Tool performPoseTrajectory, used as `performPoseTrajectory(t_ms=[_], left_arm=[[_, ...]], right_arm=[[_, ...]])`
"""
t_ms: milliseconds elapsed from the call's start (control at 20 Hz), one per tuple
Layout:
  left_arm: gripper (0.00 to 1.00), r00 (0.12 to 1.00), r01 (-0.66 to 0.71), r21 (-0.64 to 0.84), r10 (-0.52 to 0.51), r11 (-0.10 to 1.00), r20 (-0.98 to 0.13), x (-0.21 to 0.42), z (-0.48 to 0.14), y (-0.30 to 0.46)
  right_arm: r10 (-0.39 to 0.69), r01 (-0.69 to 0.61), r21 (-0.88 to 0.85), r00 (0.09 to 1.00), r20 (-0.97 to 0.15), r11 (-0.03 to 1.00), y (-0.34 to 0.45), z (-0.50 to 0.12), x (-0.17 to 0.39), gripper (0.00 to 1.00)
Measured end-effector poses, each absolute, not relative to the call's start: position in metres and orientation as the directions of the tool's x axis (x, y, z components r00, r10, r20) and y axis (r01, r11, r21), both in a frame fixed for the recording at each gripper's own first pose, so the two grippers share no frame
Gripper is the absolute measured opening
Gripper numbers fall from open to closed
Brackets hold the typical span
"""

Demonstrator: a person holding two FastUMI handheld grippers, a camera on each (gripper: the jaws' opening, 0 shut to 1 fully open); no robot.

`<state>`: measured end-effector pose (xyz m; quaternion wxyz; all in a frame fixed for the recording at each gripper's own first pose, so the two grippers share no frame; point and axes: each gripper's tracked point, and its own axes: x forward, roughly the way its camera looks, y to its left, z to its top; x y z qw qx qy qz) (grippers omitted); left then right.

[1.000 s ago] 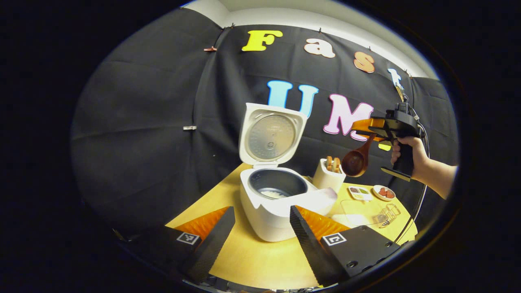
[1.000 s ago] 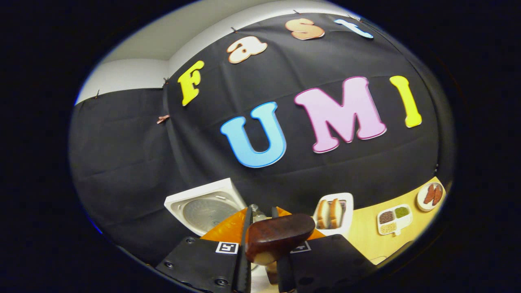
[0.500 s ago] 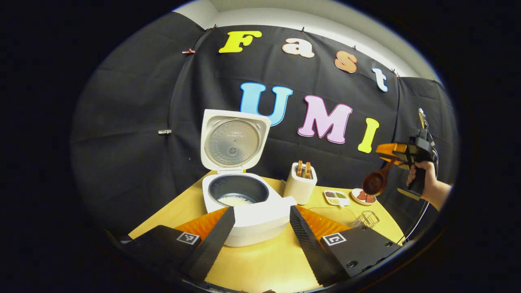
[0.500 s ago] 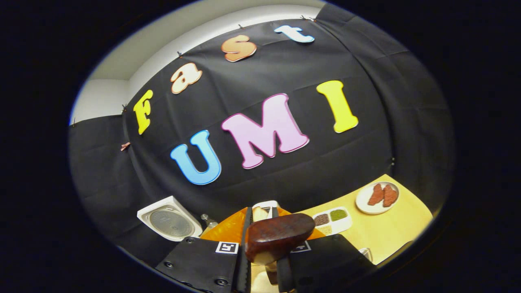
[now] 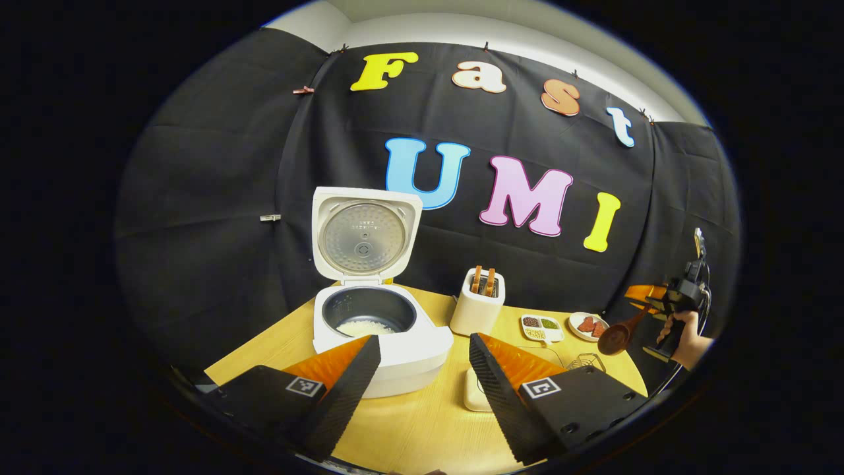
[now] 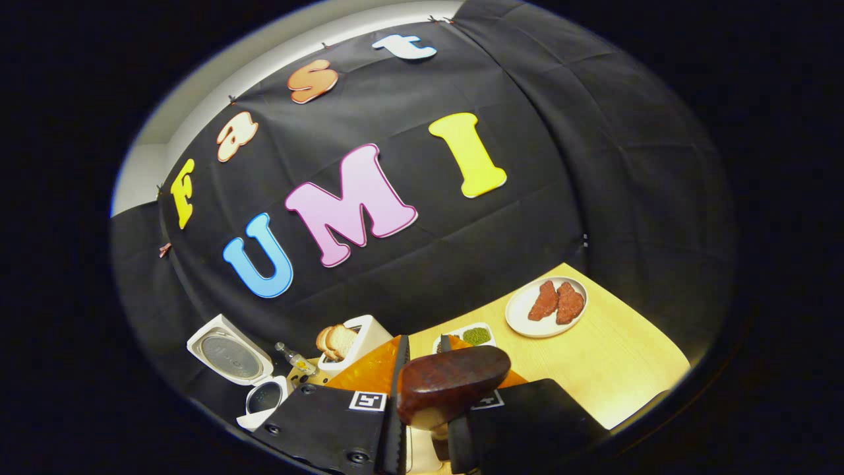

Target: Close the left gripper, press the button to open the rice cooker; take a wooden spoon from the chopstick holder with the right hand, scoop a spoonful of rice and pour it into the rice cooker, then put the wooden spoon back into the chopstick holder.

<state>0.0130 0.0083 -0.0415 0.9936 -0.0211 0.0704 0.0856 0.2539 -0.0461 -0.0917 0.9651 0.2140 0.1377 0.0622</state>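
Left gripper view, left to right: the left tongs (image 5: 422, 376) are hovering released above the near edge of the surface (image 5: 422, 429), their two fingers standing wide apart and gripping nothing. Between and behind those fingers, the cooker (image 5: 379, 330) is sitting on the surface with its lid (image 5: 364, 234) standing upright and open. White rice (image 5: 364, 327) is lying in the bottom of the inner pot. Just right of the cooker, the holder (image 5: 478, 310) is standing upright with two pale wooden handles sticking out of its top. Right of the holder, a divided tray (image 5: 541, 324) and a plate (image 5: 587, 326) are lying side by side near the far edge. A small wire rack (image 5: 583, 361) is sitting nearer the camera. At the far right, a hand (image 5: 686, 330) is holding the right tongs (image 5: 643, 300) above the right end of the surface. The spoon (image 5: 616, 336) is hanging from them, bowl down, well apart from the cooker and the holder.

Right gripper view, left to right: the cooker (image 6: 250, 376) is showing small at lower left, with the holder (image 6: 353, 340) beside it. At bottom centre, the right tongs (image 6: 425, 402) are clenched on the spoon (image 6: 452, 382), whose dark bowl is projecting forward between the fingers. The tray (image 6: 471, 334) and plate (image 6: 546, 307) are lying beyond, to the right.
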Motion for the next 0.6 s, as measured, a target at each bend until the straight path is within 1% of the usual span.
performPoseTrajectory(t_ms=[150, 250, 400, 600], left_arm=[[0.94, 0.968, -0.208, -0.059, 0.197, 0.976, -0.158, 0.011, -0.043, -0.003], [0.94, 0.962, -0.227, -0.052, 0.216, 0.972, -0.165, 0.009, -0.047, -0.011], [0.94, 0.957, -0.241, -0.028, 0.233, 0.97, -0.171, 0.009, -0.046, -0.019], [0.94, 0.951, -0.261, -0.034, 0.251, 0.965, -0.18, 0.012, -0.048, -0.023]], right_arm=[[0.178, -0.033, 0.444, 0.94, -0.291, 0.895, -0.055, -0.132, 0.26, 0.24], [0.174, -0.001, 0.467, 0.928, -0.329, 0.884, -0.06, -0.157, 0.264, 0.24], [0.168, 0.038, 0.496, 0.917, -0.363, 0.867, -0.063, -0.183, 0.273, 0.24], [0.156, 0.069, 0.494, 0.903, -0.4, 0.867, -0.068, -0.207, 0.278, 0.24]])
